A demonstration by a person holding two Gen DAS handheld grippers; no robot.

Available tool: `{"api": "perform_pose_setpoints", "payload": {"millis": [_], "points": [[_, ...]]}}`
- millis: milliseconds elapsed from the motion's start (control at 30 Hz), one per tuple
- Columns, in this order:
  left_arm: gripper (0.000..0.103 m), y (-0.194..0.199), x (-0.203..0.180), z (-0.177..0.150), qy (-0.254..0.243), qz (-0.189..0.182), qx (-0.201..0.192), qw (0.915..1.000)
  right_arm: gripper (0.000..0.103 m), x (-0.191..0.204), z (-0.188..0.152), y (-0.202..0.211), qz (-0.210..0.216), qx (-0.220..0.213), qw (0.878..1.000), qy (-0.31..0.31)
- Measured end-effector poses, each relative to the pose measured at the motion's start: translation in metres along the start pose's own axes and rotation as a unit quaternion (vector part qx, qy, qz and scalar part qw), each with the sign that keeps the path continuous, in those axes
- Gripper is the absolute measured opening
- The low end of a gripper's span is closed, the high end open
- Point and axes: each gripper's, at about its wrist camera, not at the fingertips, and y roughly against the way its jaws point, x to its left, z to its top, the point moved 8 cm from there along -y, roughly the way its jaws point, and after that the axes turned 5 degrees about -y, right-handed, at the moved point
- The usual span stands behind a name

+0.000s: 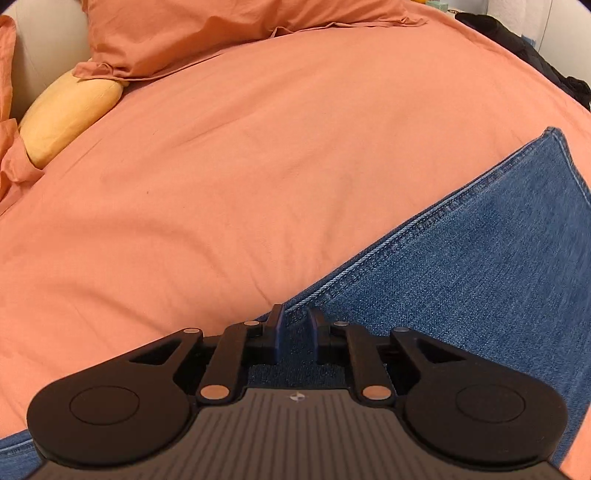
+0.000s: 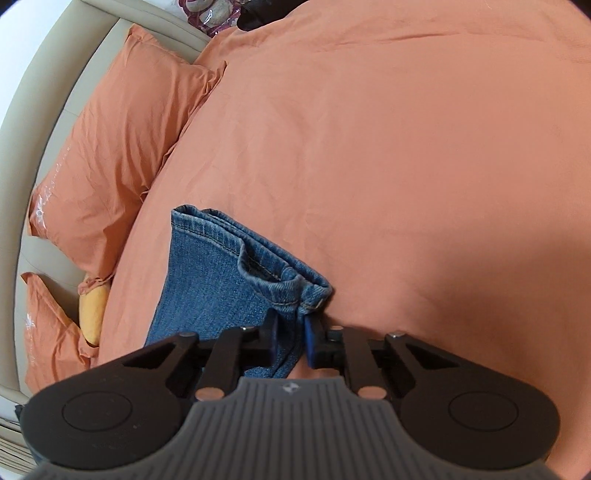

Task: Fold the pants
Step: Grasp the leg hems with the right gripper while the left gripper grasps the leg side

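I have the jeans lying on the orange bedspread, and both claws are on them. My left gripper sits at the seamed edge of the denim, its two blue fingers set a narrow gap apart with the fabric edge running between them. I read that as pinched on the jeans, though the pads' contact is partly hidden by the claw's own body. From this camera the stitched seam runs diagonally up to a far corner at the right, and the denim lies flat there.

In the right wrist view the right gripper is closed down on a bunched fold of the jeans near the hem, denim squeezed between its fingers and hanging out below them. The hem end (two layers, one cuff curled up a little) lies on the bedspread just ahead of the claw.

Orange pillows rest against the beige headboard at the left, with a yellow cushion tucked beside them. The left camera shows the same yellow cushion under a pillow, and dark clothing at the bed's far right edge.
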Motion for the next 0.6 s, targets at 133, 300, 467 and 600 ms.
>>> {"api": "perform_pose_setpoints", "payload": {"millis": [133,300,467,600], "points": [[0.014,0.02,-0.015,-0.012,-0.028,-0.027,0.007,0.9992,0.008,0.004,0.002,0.002,-0.015,0.002,1.0,0.002],[0.014,0.047,-0.057,-0.05,-0.084,-0.065,0.008,0.9943,0.007,0.012,0.001,0.005,-0.037,0.002,0.999,0.032],[0.001,0.064,-0.095,-0.084,-0.096,-0.098,0.014,0.9905,0.004,0.019,0.002,0.005,-0.05,-0.002,0.998,0.049],[0.0,0.069,-0.103,-0.1,-0.055,-0.107,0.023,0.9924,0.001,0.033,0.005,0.013,-0.049,-0.009,0.996,0.07]]}}
